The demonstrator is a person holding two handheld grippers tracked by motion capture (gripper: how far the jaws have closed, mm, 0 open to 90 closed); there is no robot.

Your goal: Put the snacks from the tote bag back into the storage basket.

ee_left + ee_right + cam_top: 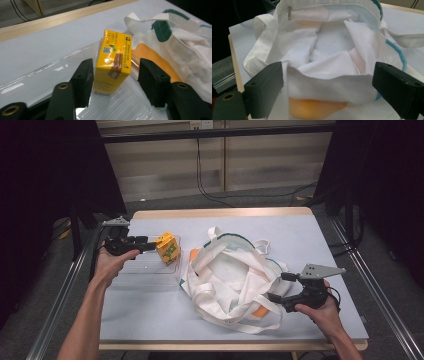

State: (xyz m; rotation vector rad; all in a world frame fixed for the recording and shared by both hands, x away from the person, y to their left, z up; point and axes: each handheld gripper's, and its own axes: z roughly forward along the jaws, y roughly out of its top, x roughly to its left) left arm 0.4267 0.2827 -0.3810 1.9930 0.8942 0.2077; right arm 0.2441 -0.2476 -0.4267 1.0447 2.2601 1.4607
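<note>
A yellow drink carton [113, 65] stands slightly tilted in a clear plastic tray [37, 82]. My left gripper [115, 72] is open around it: the left jaw is close against the carton and a gap shows at the right jaw. From above, the carton [168, 247] is at the tray's [145, 267] far right, just off the tip of the left gripper [152, 245]. A white tote bag [235, 280] lies open mid-table. My right gripper [329, 82] is open, jaws wide apart, with the bag's near rim [324, 82] between them. It sits at the bag's right edge [280, 287].
The bag's handles [250, 322] loop out toward the front edge of the table and toward the back. Orange print [312, 107] shows on the bag's outer side. The pale blue table top [300, 235] has bare room at the back right. Cables lie on the floor beyond.
</note>
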